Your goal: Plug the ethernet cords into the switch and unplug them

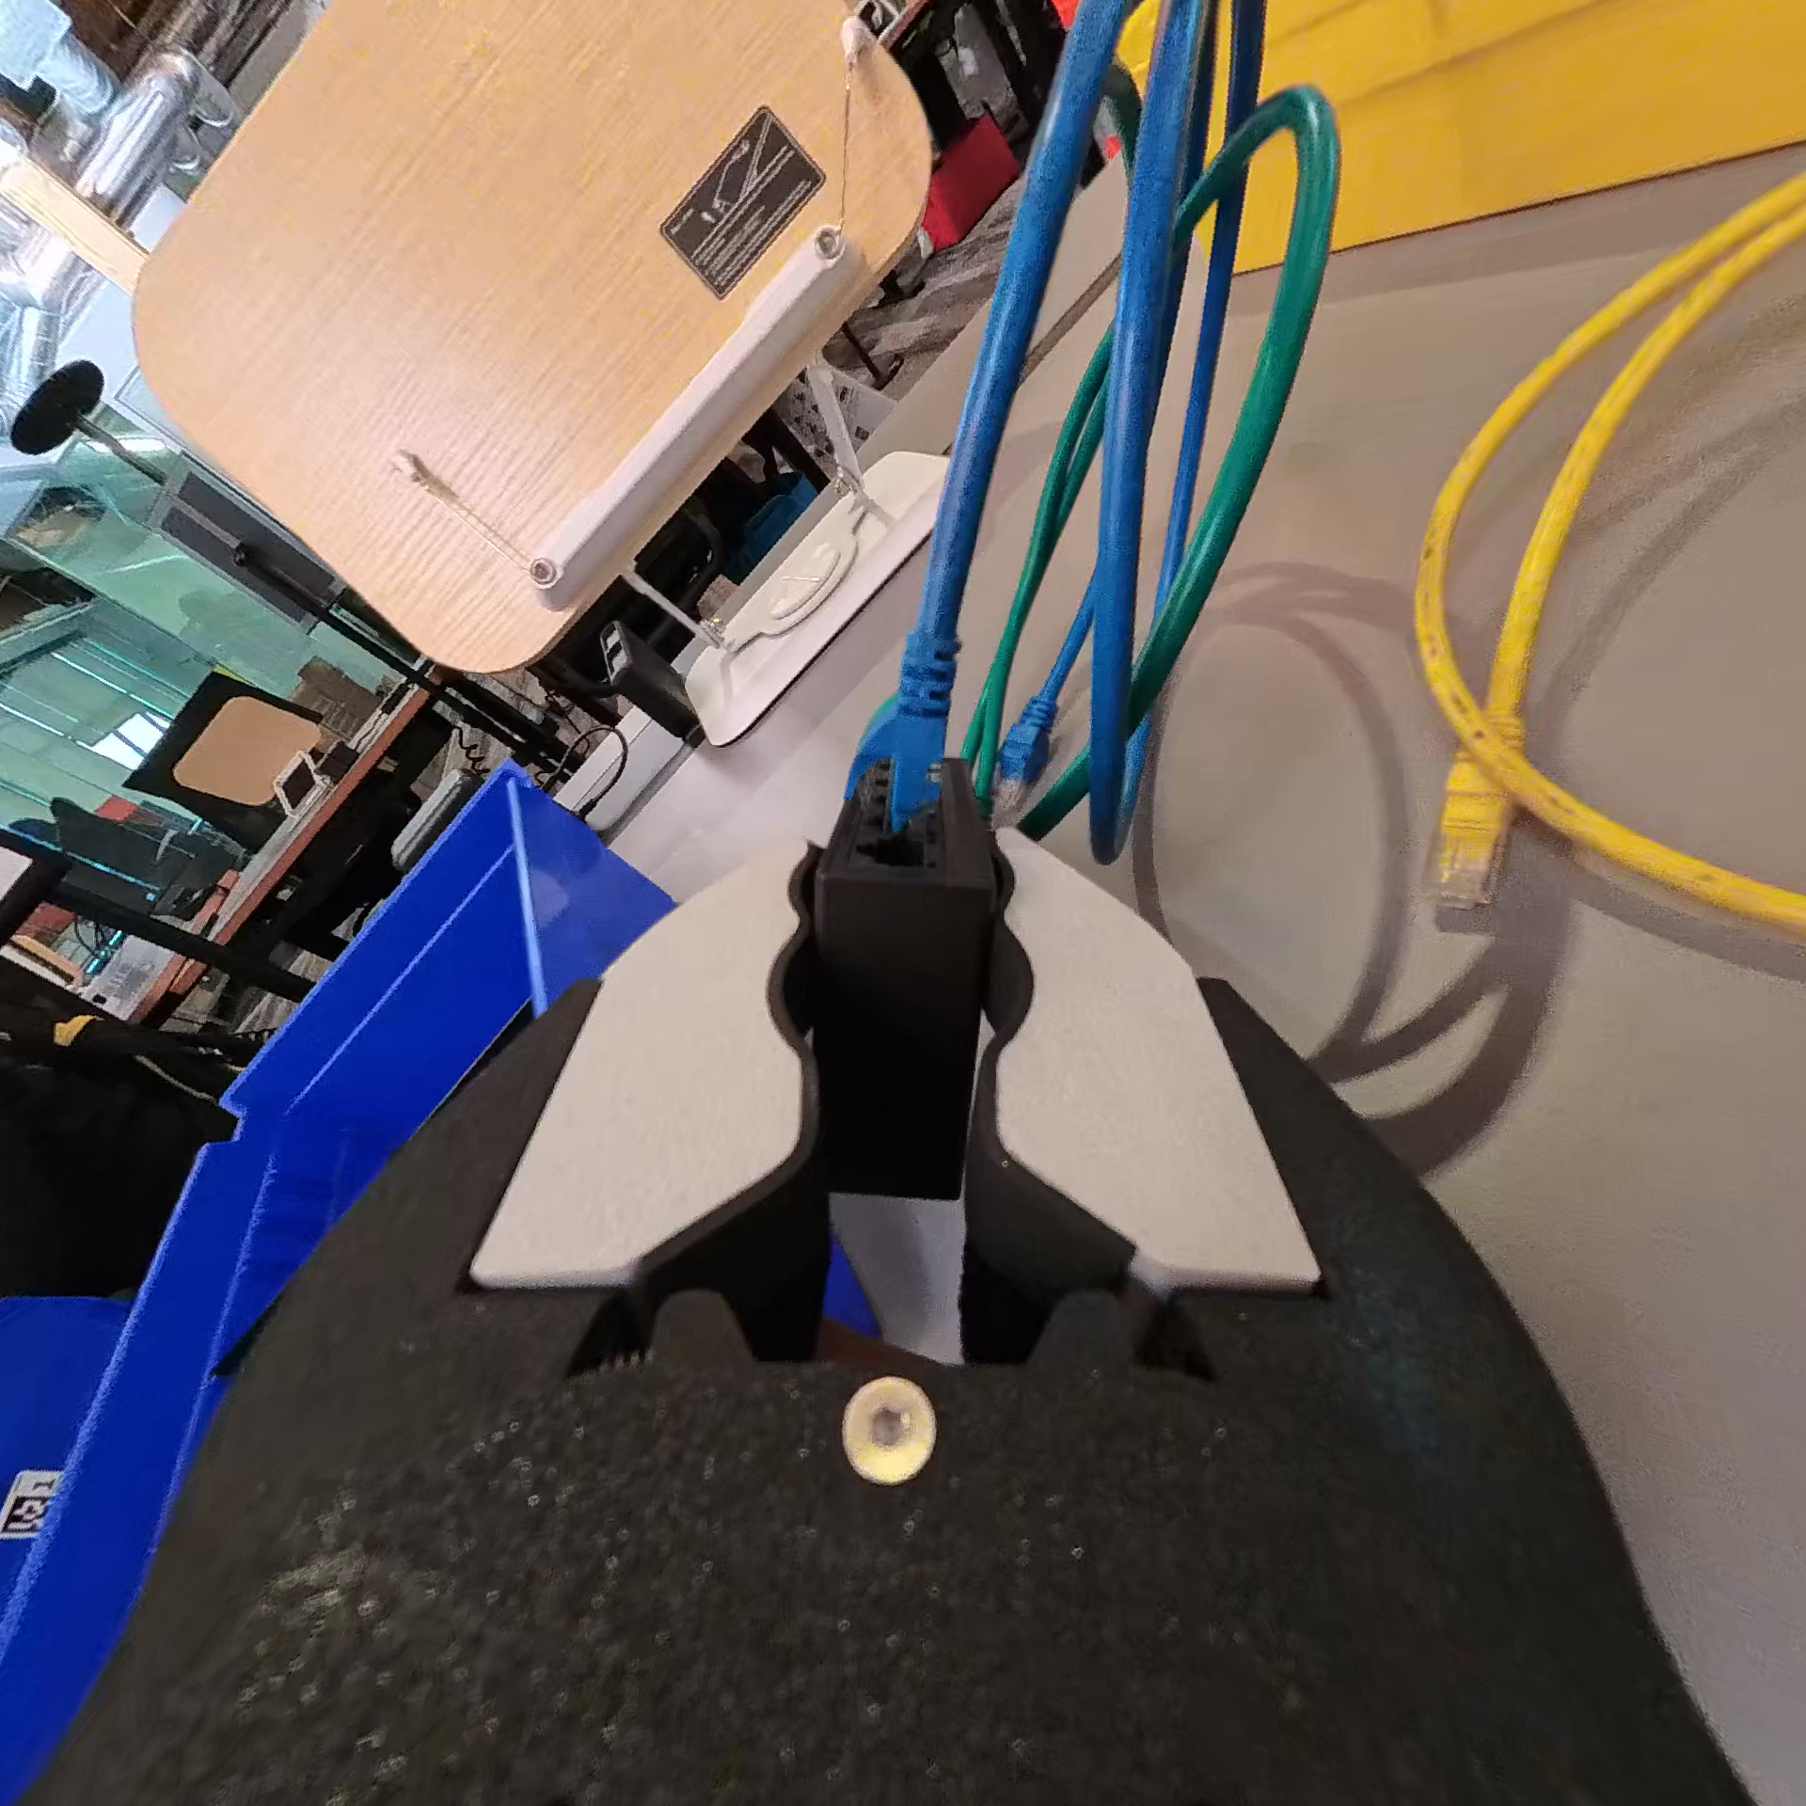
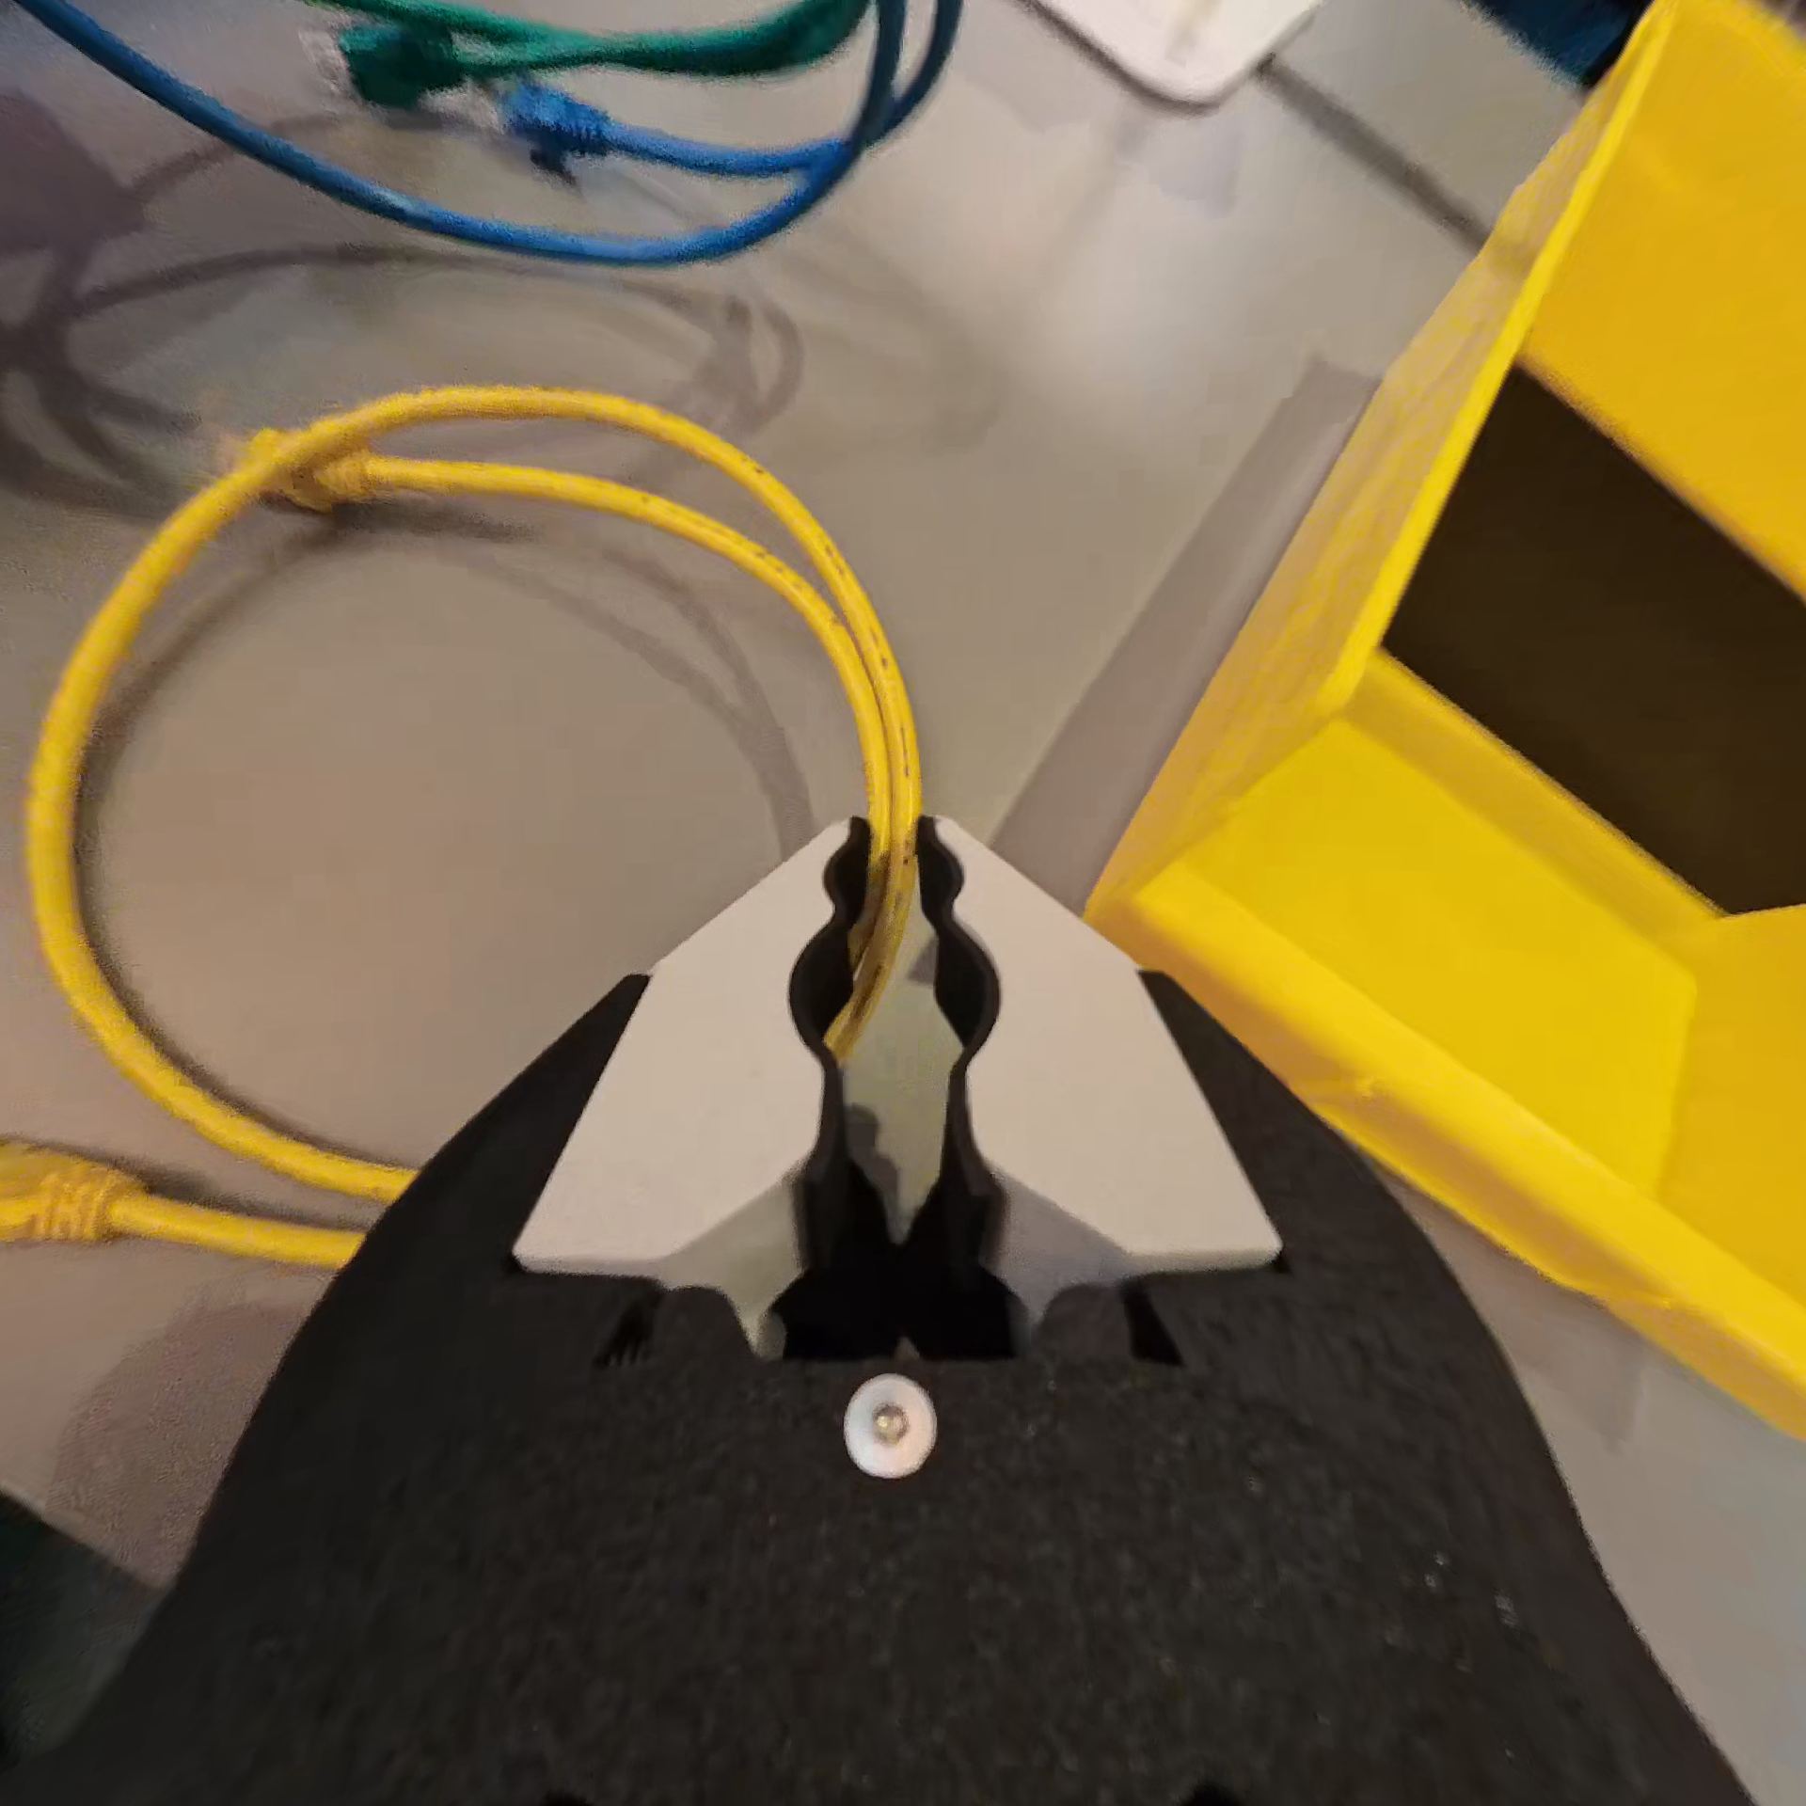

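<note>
Ethernet cords spread over grey table (image 1: 1612,1075), between yellow bin (image 2: 1368,586) on the right and blue bin (image 1: 391,1026) on the left. Yellow cord (image 2: 508,396) coiled in a double loop on the table, both strands pinched between the nearly closed fingers of the right tool (image 2: 891,831), well back from either end. Blue cord (image 1: 1007,342) and green cord (image 1: 1251,430) hanging in loops just beyond the switch (image 1: 899,1026). Small black switch clamped end-on in the shut left tool (image 1: 909,850), raised off the table, port face pointing away. Blue plug (image 1: 909,723) seated in one port; green cord's ends not clearly traceable. Free yellow plug (image 1: 1466,831) lying flat on the table, apart from both tools. Judged from this: next cord being fetched, with the grip in the wrong place for insertion. Better to let go of the mid-cord hold and retake the yellow cord just behind the plug's boot, so the connector cannot flop. Hold the switch steady and level, an empty port turned towards the right tool. Line up the plug square with the port, latch tab on the matching side, then push straight until seated. Avoid dragging the loop across the hanging blue and green cords. Watch for the switch twisting in the left tool under the push.
</note>
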Tool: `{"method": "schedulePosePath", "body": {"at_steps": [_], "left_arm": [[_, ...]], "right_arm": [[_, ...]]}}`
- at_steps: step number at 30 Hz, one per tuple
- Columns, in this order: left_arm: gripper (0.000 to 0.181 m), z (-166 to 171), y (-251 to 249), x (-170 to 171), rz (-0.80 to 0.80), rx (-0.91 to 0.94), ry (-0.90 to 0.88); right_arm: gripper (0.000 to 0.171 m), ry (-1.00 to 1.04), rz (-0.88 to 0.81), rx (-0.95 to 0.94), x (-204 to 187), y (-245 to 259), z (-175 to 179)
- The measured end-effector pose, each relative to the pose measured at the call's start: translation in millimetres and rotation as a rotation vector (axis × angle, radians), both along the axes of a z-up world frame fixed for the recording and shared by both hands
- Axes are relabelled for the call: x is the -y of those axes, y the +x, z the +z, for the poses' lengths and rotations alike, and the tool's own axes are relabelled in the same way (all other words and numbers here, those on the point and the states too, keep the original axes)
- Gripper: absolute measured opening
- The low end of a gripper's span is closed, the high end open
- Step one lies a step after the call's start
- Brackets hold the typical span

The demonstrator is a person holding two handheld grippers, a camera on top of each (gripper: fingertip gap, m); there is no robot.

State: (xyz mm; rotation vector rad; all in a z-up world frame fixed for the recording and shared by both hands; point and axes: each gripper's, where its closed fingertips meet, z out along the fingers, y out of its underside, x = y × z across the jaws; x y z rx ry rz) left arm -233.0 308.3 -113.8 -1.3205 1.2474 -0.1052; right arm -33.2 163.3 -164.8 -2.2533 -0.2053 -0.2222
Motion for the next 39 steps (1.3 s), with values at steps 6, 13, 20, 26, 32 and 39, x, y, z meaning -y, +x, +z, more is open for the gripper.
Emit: {"method": "schedulePosePath", "body": {"at_steps": [6, 13, 20, 26, 32, 39], "left_arm": [[0.029, -1, -3, -3, 0.007, 0.011, -0.021], [0.029, -5, 1, 0, -0.011, -0.002, -0.028], [0.029, -6, 2, 2, -0.018, -0.011, -0.024], [0.029, -7, 5, 4, -0.022, -0.022, -0.025], [0.029, -10, 7, 8, -0.037, -0.038, -0.017], [0.029, -9, 8, 14, -0.06, -0.061, 0.017]], "right_arm": [[0.008, 0.141, 0.023, 0.201, 9, 7, 70], [0.009, 0.35, -0.171, 0.353, 43, 73, 184], [0.008, 0.484, -0.473, 0.11, 83, 189, 196], [0.008, 0.155, -0.536, 0.055, 58, 216, 96], [0.008, -0.201, -0.559, 0.175, 48, 220, 54], [0.013, -0.376, -0.577, 0.318, 37, 245, 38]]}}
